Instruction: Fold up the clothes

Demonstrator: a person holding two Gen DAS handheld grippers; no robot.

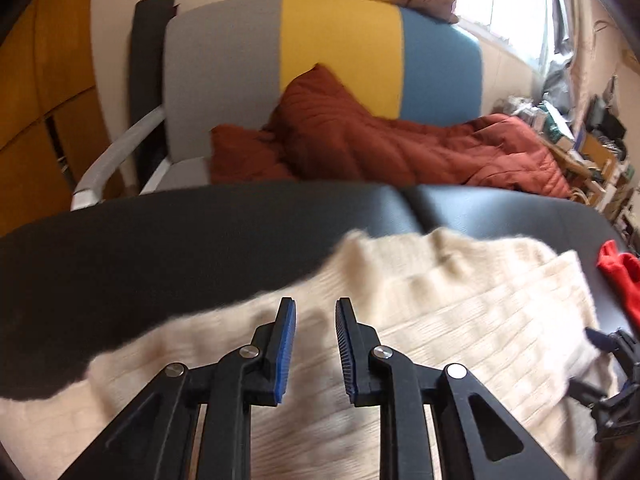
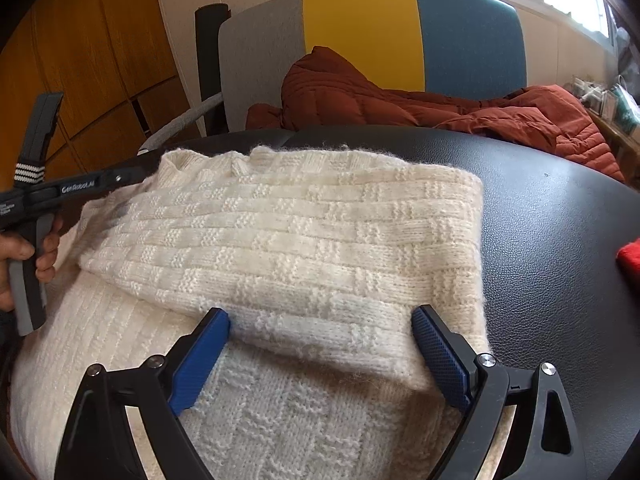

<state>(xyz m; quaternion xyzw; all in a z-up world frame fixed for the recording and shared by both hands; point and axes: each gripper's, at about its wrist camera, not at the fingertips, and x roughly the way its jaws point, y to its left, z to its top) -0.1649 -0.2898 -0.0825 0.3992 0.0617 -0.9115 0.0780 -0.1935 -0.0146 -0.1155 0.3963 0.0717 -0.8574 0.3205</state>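
Observation:
A cream knitted sweater [image 2: 288, 232] lies on a black leather surface [image 2: 552, 240], with one part folded over the rest. My right gripper [image 2: 320, 320] is wide open at the near edge of the folded layer, a finger on each side, empty. My left gripper [image 1: 315, 312] hovers over the sweater's left part [image 1: 440, 320], jaws partly open with nothing between them. In the right wrist view the left gripper's body [image 2: 80, 188] shows at the sweater's far left edge, held by a hand. The right gripper shows at the right edge of the left wrist view [image 1: 612, 360].
A red garment [image 1: 620, 280] lies on the black surface at the right, also seen in the right wrist view [image 2: 630, 258]. Behind stands a grey, yellow and blue chair [image 2: 368, 32] with a rust-red quilted jacket [image 2: 440, 108]. Wooden cabinets [image 2: 80, 60] are at the left, cluttered shelves [image 1: 592, 140] at the right.

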